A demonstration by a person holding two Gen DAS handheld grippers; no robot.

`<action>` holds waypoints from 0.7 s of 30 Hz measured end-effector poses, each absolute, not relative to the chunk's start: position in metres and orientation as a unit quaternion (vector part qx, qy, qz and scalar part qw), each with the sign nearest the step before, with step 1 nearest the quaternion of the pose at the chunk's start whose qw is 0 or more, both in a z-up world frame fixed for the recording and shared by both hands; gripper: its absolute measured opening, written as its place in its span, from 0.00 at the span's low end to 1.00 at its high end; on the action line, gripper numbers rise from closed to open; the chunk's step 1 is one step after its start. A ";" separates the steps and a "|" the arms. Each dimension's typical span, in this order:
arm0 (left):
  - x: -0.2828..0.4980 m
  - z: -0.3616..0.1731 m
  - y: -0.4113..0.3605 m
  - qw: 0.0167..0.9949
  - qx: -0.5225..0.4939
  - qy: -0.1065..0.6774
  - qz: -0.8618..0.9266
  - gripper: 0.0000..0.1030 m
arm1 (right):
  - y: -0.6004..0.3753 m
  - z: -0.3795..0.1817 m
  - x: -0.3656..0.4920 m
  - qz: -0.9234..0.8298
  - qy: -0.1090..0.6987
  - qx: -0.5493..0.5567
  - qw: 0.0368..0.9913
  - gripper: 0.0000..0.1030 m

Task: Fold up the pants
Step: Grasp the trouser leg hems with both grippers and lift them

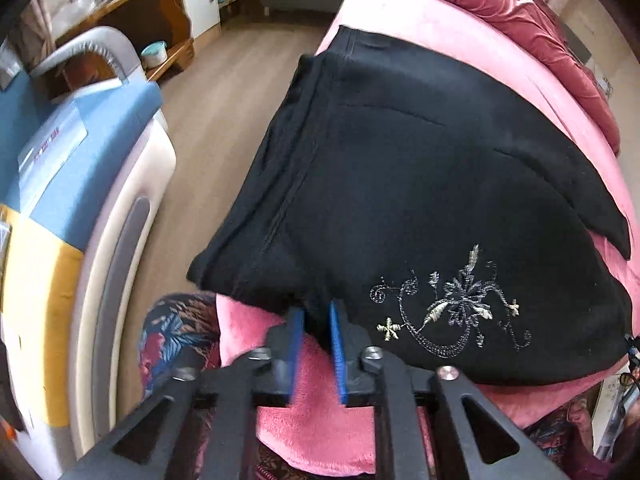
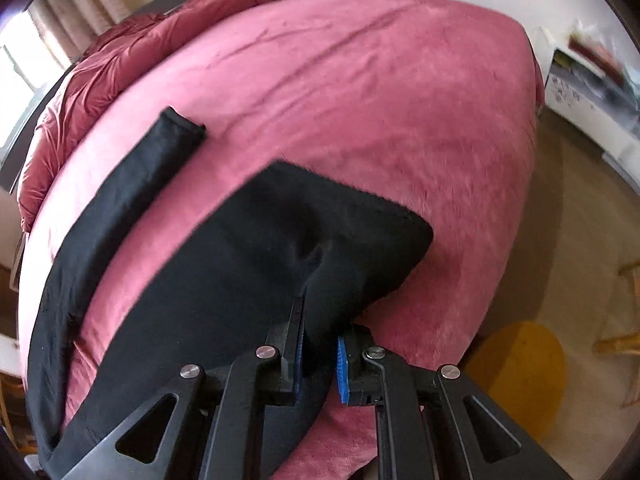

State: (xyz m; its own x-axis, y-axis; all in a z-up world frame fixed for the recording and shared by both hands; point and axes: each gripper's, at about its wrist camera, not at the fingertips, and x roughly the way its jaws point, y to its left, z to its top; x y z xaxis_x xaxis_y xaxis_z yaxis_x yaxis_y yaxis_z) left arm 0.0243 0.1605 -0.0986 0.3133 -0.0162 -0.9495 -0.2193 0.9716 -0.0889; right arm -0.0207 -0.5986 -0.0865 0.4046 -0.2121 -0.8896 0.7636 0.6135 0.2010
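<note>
The left gripper (image 1: 316, 316) has its two blue-padded fingers (image 1: 297, 328) set a little apart, and the near edge of the black pants (image 1: 420, 184) sits between their tips, so they appear to pinch this edge, though I cannot tell how firmly. From this edge the pants spread forward over the pink blanket (image 1: 320, 420), with a pale embroidered flower pattern (image 1: 452, 308) just to the right of the fingers and a seam running away from them on the left. The right gripper (image 2: 320, 320) holds a bunch of the same black pants (image 2: 248, 264) between its narrowly parted pads (image 2: 342, 372); the cloth fills the gap and rises in a fold in front of the fingertips. One trouser leg (image 2: 120, 208) stretches away to the left and ends in a cuff lying flat on the blanket. The surface is a bed covered with the pink fleece blanket (image 2: 360, 100), and a crumpled dark red duvet (image 1: 520, 12) lies at its far side. In the room, left of the bed, stand a blue and yellow padded piece (image 1: 52, 184) with a label too blurred to read, a wooden shelf (image 1: 152, 12) and a wooden floor (image 1: 224, 80); a round yellow stool (image 2: 520, 376) is at the right of the bed.
</note>
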 end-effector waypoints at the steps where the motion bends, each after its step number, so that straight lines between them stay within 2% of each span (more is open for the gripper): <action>1: 0.023 -0.095 0.160 0.807 -0.093 0.580 0.060 0.22 | -0.599 -0.086 -0.022 -0.313 0.445 0.315 0.778 0.14; 4: 0.012 -0.080 0.165 0.817 -0.075 0.568 0.063 0.25 | -0.597 -0.079 -0.025 -0.305 0.440 0.315 0.784 0.31; 5: 0.009 -0.074 0.168 0.821 -0.075 0.562 0.066 0.25 | -0.596 -0.075 -0.024 -0.307 0.440 0.309 0.785 0.49; 6: 0.005 -0.066 0.174 0.826 -0.077 0.554 0.070 0.25 | -0.593 -0.069 -0.025 -0.311 0.437 0.299 0.789 0.62; 12: 0.027 -0.037 0.196 0.858 -0.091 0.497 0.092 0.32 | -0.570 -0.036 -0.025 -0.322 0.417 0.226 0.819 0.63; 21: 0.106 -0.048 0.204 0.861 -0.113 0.488 0.086 0.34 | -0.448 -0.037 0.070 -0.141 0.464 0.149 0.862 0.64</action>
State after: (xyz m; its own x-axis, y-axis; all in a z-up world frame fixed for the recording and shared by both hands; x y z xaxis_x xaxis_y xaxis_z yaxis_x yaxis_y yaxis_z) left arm 0.1057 0.2037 -0.0479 0.5100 0.0372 -0.8594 -0.2578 0.9597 -0.1115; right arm 0.0699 -0.4478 -0.0366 0.5301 -0.1048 -0.8414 0.3803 0.9163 0.1255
